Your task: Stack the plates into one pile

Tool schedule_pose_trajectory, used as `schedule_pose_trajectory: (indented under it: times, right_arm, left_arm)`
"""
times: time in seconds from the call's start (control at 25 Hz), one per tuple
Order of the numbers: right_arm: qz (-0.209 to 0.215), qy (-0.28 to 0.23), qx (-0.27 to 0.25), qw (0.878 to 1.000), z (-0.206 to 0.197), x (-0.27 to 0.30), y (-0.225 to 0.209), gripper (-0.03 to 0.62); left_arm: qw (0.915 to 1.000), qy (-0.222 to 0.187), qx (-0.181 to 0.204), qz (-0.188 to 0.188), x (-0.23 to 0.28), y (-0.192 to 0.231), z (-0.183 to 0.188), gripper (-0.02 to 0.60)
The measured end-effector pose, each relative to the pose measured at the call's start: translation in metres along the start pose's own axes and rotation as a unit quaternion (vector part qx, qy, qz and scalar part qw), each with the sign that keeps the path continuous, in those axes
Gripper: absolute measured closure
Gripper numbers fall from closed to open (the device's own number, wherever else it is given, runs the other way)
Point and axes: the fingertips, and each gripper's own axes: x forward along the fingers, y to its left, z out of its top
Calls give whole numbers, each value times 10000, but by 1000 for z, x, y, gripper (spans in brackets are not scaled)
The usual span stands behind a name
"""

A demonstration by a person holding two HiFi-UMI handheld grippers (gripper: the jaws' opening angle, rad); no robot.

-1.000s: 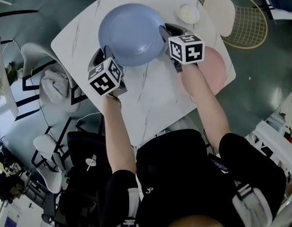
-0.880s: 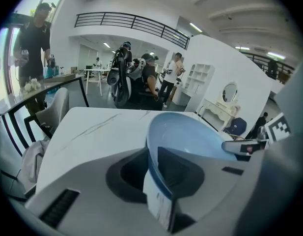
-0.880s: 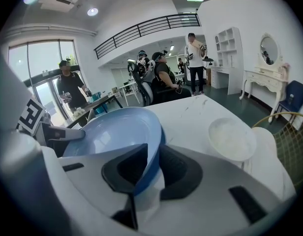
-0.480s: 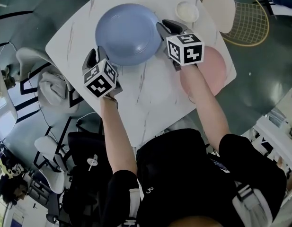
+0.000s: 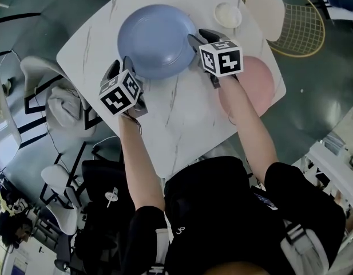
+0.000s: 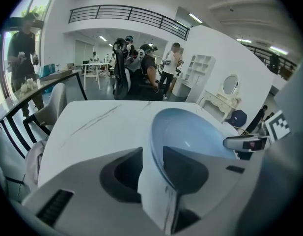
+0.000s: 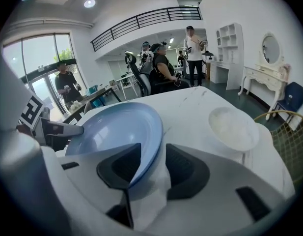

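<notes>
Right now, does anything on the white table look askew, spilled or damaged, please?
Nothing stands out. The round blue plate sits whole on the white marble table, its rim within the opening left claw and right claw.

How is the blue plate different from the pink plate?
The blue plate is blue and the pink plate is pink. The blue plate looks bigger than the pink plate. The blue plate's rim sits between the opening jaws of the left gripper and the right gripper, while no jaws are at the pink plate, which lies partly hidden under the person's right arm. Both are round plates on the white table.
</notes>
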Motion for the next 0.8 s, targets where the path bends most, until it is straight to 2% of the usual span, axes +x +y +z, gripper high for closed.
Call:
schedule_pose_trajectory:
  times: [0.16,0.32,0.36,0.4,0.56,0.72,0.8]
  right_arm:
    - [103,225,170,9996,-5,6,5,427]
    - [122,474,140,9987,-13,11,9,430]
    - [100,521,190,9984,-15,12,9,452]
    - [100,564,264,9980,-18,11,8,474]
    - [192,487,405,9978,-18,-2,13,474]
    - [113,265,415,9987,-18,-23,19,477]
    - [89,185,405,9990,-20,-34,23,480]
  left_arm:
    - [9996,237,8,-128,4,-3,-4,440]
    - [9983,506,292,19,7,-5,-11,470]
    - [9980,520,335,95,7,-5,-12,476]
    - [9979,523,331,165,7,-4,-12,483]
    - [9988,455,-22,163,-4,-4,-12,497]
    - [9992,346,83,156,-22,-8,-17,498]
    - [9996,253,84,39,-33,-12,-17,497]
